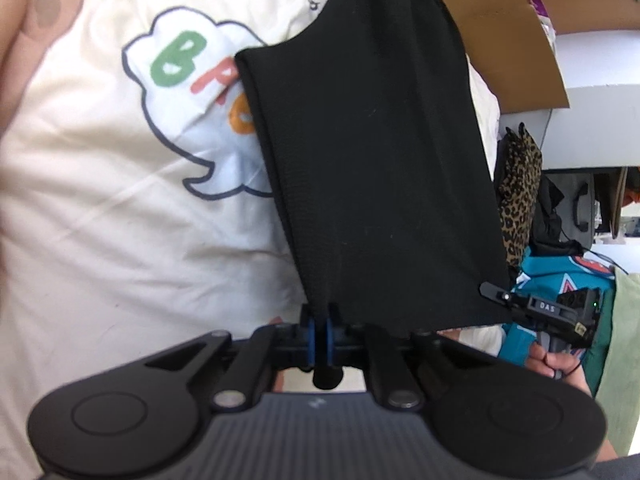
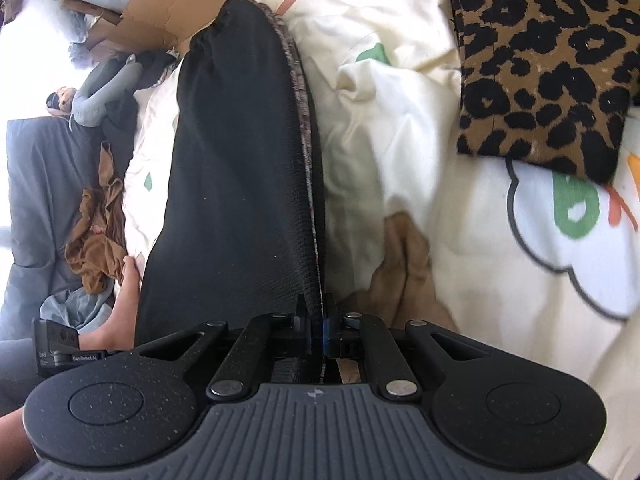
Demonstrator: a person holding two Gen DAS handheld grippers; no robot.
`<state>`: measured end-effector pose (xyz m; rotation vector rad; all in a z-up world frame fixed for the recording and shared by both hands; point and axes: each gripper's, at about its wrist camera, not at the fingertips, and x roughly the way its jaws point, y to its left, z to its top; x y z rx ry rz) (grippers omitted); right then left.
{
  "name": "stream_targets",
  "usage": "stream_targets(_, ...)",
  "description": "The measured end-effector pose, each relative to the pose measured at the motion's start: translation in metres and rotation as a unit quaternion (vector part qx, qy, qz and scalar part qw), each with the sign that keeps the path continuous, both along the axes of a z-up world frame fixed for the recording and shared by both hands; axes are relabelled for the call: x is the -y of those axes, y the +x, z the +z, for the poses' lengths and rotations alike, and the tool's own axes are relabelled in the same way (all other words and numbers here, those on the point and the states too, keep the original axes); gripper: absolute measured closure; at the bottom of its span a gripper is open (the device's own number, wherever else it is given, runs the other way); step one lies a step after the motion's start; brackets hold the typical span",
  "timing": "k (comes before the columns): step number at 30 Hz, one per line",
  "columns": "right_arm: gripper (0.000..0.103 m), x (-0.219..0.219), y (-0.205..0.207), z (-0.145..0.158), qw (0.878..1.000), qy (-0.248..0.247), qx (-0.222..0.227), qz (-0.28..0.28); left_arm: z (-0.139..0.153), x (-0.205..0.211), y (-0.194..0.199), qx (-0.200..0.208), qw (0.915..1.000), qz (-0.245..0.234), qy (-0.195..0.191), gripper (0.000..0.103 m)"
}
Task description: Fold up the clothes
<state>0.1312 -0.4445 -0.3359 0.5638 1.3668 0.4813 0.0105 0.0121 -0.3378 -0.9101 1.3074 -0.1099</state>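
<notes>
Cream printed bedding (image 1: pixel 100 208) lies beneath a black knit garment (image 1: pixel 380 160) lifted clear, each corner pinched by the left hand-held gripper (image 1: pixel 320 326) and right hand-held gripper (image 2: pixel 318 330); folding looks barely begun, leopard-print cloth (image 2: pixel 540 60) and other pieces waiting.

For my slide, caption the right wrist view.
Right gripper shut on black garment, lifted over cream printed bedsheet beside leopard-print cloth.

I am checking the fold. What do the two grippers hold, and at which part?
Both hold the black garment by its near edge: left gripper and right gripper each have jaws shut on it.
</notes>
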Motion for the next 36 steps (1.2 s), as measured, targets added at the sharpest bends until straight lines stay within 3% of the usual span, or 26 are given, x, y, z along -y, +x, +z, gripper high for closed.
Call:
stream_targets(6,0.101,-0.003,-0.023,0.016,1.000,0.004,-0.005,-0.008,0.034,0.010,-0.003,-0.005,0.9990,-0.034,0.029,0.098)
stream_targets(9,0.101,-0.005,-0.038,0.029,1.000,0.000,-0.008,-0.006,0.049,-0.004,-0.018,-0.014,0.9982,-0.046,0.036,0.098)
stream_targets(19,0.101,0.007,-0.078,0.075,1.000,0.013,-0.011,-0.026,0.097,0.013,0.014,-0.017,0.9954,-0.083,0.046,0.098)
stream_targets(24,0.101,0.001,-0.087,0.103,1.000,0.015,-0.017,-0.013,0.126,0.015,0.005,-0.031,0.9933,-0.096,0.056,0.098)
stream_targets(30,0.101,0.006,-0.100,0.127,0.999,0.026,-0.016,-0.012,0.140,0.027,-0.014,-0.049,0.9927,-0.099,0.049,0.098)
stream_targets(36,0.101,0.010,-0.105,0.121,0.999,0.030,-0.023,-0.018,0.132,0.029,-0.023,-0.057,0.9932,-0.092,0.041,0.098)
